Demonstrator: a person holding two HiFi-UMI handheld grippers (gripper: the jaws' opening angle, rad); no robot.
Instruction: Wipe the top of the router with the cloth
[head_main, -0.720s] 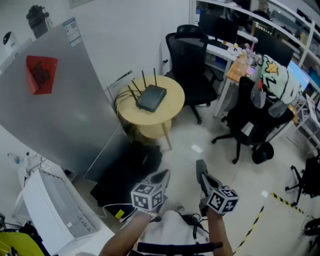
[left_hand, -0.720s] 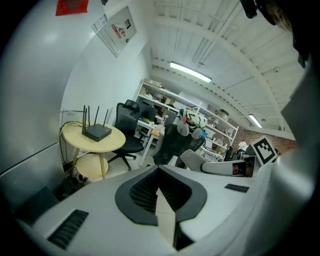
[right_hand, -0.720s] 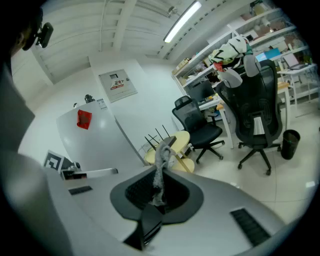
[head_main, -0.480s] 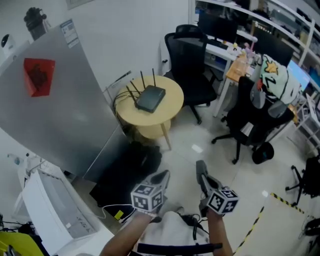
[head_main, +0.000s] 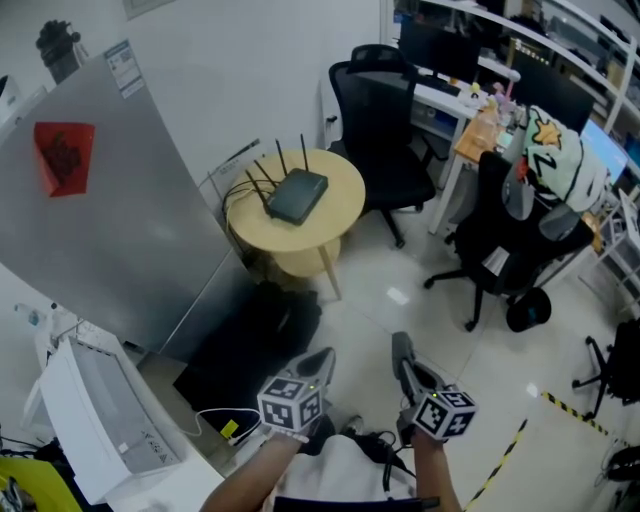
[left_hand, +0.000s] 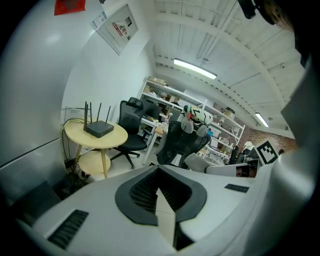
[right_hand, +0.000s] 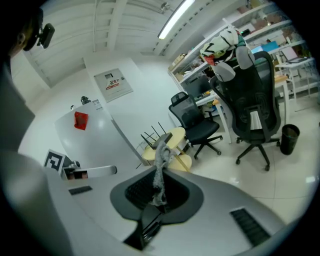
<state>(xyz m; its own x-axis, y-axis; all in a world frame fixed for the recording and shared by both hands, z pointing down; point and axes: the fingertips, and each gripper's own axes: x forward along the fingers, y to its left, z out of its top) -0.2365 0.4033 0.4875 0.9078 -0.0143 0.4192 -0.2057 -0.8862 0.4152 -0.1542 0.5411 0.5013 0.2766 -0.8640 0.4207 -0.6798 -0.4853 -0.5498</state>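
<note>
- Pale-yellow round worktop (head_main: 340, 215) stands well ahead of both grippers and carries the black router (head_main: 297, 195), its antennas upright.
- Right gripper (head_main: 403, 350) has its fingers clamped on the grey cloth (right_hand: 160, 165); the left gripper (head_main: 322, 360) has its fingers closed on nothing.
- Close in first, then lay the cloth flat on the router's top, clear of the antennas.
- No container takes part.
</note>
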